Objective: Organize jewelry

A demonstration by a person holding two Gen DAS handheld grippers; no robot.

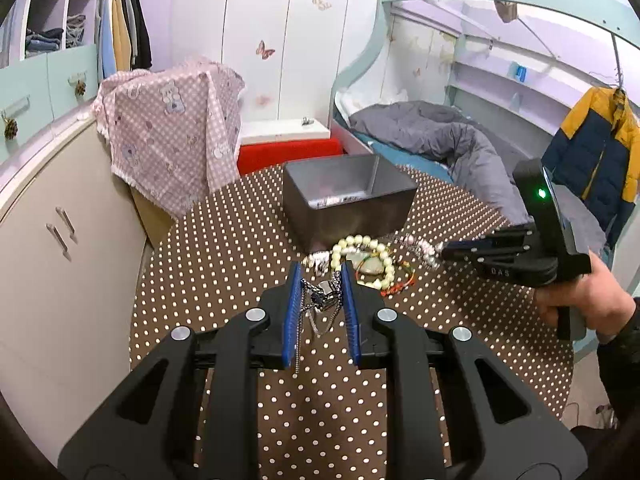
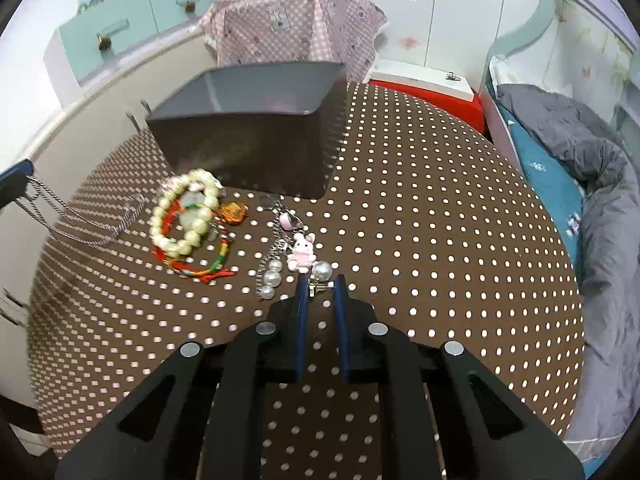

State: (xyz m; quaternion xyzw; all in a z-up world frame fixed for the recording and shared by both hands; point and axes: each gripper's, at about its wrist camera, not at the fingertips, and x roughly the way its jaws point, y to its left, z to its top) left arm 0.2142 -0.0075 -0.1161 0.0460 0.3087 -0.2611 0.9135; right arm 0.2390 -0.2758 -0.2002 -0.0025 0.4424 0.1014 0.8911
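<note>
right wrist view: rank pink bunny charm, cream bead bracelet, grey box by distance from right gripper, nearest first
1. pink bunny charm, just ahead of the right gripper, slightly left.
2. cream bead bracelet, farther out to the left on the dotted cloth.
3. grey box, farthest, behind the jewelry toward the back.

Box (image 2: 248, 120) at table (image 2: 420, 208) rear — bead bracelet (image 2: 188, 216) before it, rabbit charm (image 2: 301, 256) right of bracelet.
</note>
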